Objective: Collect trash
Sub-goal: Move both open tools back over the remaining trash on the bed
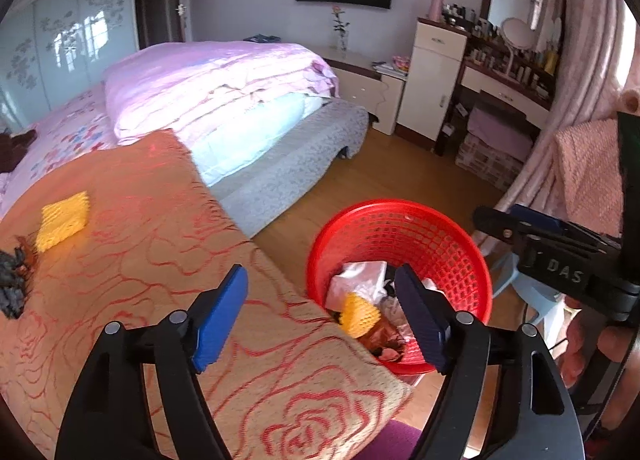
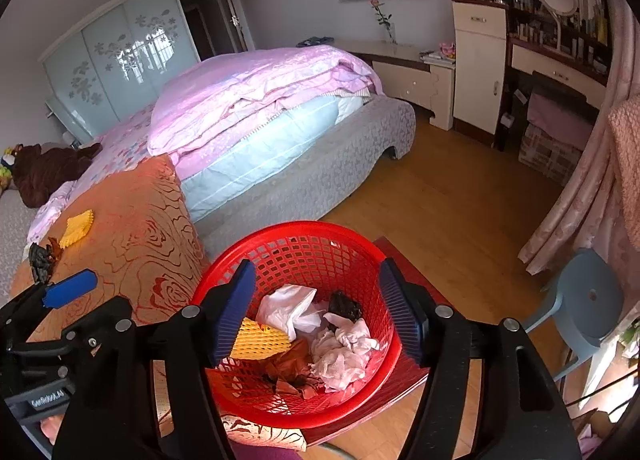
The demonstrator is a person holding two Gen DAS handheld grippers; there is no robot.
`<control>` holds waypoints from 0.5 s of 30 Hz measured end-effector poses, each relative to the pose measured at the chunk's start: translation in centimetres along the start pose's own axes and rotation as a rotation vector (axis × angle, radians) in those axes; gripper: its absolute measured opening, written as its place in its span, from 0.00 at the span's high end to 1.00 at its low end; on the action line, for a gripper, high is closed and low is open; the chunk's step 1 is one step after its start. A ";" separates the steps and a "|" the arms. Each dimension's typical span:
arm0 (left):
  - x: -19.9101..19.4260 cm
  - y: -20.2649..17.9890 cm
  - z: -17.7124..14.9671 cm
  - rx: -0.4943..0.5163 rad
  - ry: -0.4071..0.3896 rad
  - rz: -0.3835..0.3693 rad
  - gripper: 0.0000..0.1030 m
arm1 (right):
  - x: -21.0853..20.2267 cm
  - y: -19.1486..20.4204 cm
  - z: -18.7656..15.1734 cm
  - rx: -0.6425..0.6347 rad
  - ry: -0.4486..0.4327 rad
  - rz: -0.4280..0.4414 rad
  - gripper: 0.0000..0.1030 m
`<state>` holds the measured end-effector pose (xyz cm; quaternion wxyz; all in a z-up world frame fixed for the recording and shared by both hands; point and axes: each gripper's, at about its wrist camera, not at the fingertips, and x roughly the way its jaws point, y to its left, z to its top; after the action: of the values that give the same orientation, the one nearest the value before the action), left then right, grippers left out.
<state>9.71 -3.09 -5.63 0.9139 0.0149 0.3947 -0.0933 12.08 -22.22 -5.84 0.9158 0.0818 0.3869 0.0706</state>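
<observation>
A: Where is the trash?

B: Most of it lies in the red basket (image 2: pixel 304 340), which stands on a red stool (image 2: pixel 408 272) just beside the cloth-covered tabletop (image 1: pixel 160 220). Inside are a white bag (image 2: pixel 286 310), crumpled tissue (image 2: pixel 344 356), a yellow foam net (image 2: pixel 260 340), brown wrappers (image 2: pixel 292 368) and a dark lump (image 2: pixel 344 306).

A: Anything left on the tabletop?

B: Yes. A second yellow net (image 1: pixel 64 220) lies on the cloth toward its far left side, and a dark crumpled scrap (image 1: pixel 12 284) sits near it at the edge, with a brown bit touching it.

A: How is the left gripper (image 1: pixel 324 316)?

B: Its blue pads stand well apart with nothing between them. One pad is over the cloth, the other over the basket's near rim; neither touches anything that I can see.

A: And the right gripper (image 2: pixel 320 308)?

B: Also parted, jaws empty, held above the basket so the trash shows in the gap between its pads. The pads press on nothing.

A: Do the two see each other?

B: Yes. The right one's black body shows at the right edge of the left view, with a hand (image 1: pixel 576 344) below it; the left one's blue pad shows at the left of the right view.

A: The room?

B: A bed (image 2: pixel 256 120) with pink bedding lies beyond the tabletop, on a wood floor (image 2: pixel 440 200).
</observation>
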 end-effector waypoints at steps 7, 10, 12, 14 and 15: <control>-1.9 2.7 -0.4 -0.049 -0.036 0.066 0.27 | 0.0 1.9 -0.6 -0.040 0.006 0.032 0.34; -2.7 3.8 -0.8 -0.068 -0.045 0.089 0.26 | 0.2 3.3 -1.1 -0.076 0.013 0.052 0.33; -3.3 4.8 -1.2 -0.084 -0.051 0.110 0.26 | 0.1 4.3 -1.5 -0.100 0.013 0.066 0.33; -3.9 6.1 -1.6 -0.109 -0.056 0.127 0.26 | 0.0 5.1 -1.8 -0.120 0.013 0.077 0.33; -4.1 6.6 -1.8 -0.120 -0.058 0.135 0.26 | 0.0 5.7 -2.0 -0.133 0.015 0.087 0.33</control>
<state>6.88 4.25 -4.24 0.9284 -0.0158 0.3711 -0.0081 10.28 -16.45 -6.01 0.9124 0.0371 0.3842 0.1363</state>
